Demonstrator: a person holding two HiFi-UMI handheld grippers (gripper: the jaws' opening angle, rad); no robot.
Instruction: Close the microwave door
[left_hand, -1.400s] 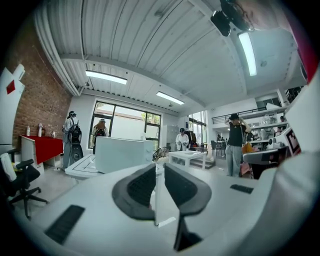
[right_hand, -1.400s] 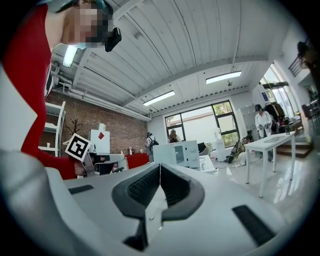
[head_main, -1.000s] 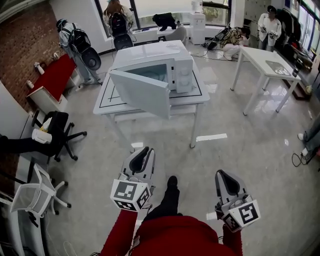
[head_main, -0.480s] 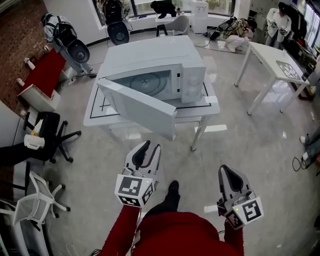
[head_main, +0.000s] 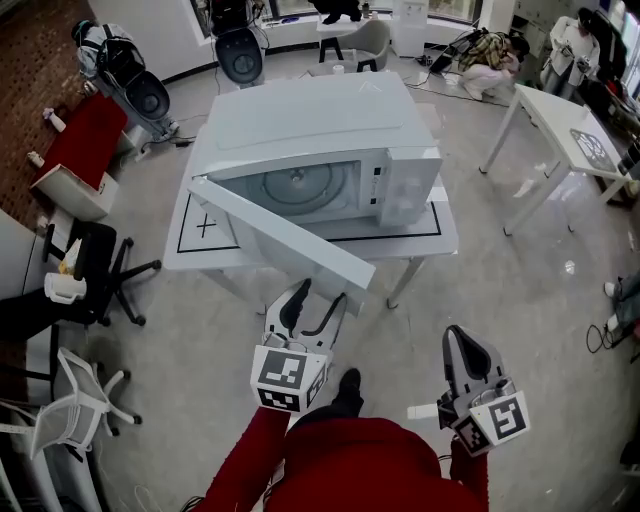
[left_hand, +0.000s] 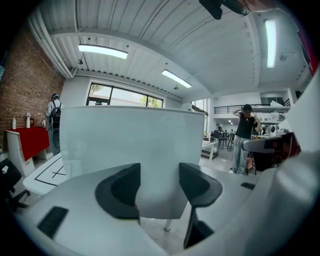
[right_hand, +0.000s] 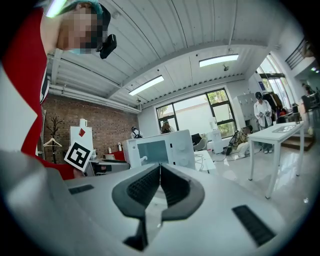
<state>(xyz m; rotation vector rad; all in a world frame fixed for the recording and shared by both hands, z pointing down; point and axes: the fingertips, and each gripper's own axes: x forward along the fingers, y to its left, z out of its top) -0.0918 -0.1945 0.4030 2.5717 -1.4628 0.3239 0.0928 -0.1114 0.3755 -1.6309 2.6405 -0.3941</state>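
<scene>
Now L tool (head_main: 318, 300) fwd at microwave door (head_main: 285, 242), jaws opening, empty

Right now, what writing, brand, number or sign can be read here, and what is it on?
No word, brand or number is readable anywhere.
On the microwave, the control panel: any print is too small to read.
On the left marker cube and the right marker cube: black-and-white square codes, no letters.
On the table: a drawn cross, no text.
On the white board in the right gripper view: a red diamond, no words.
</scene>
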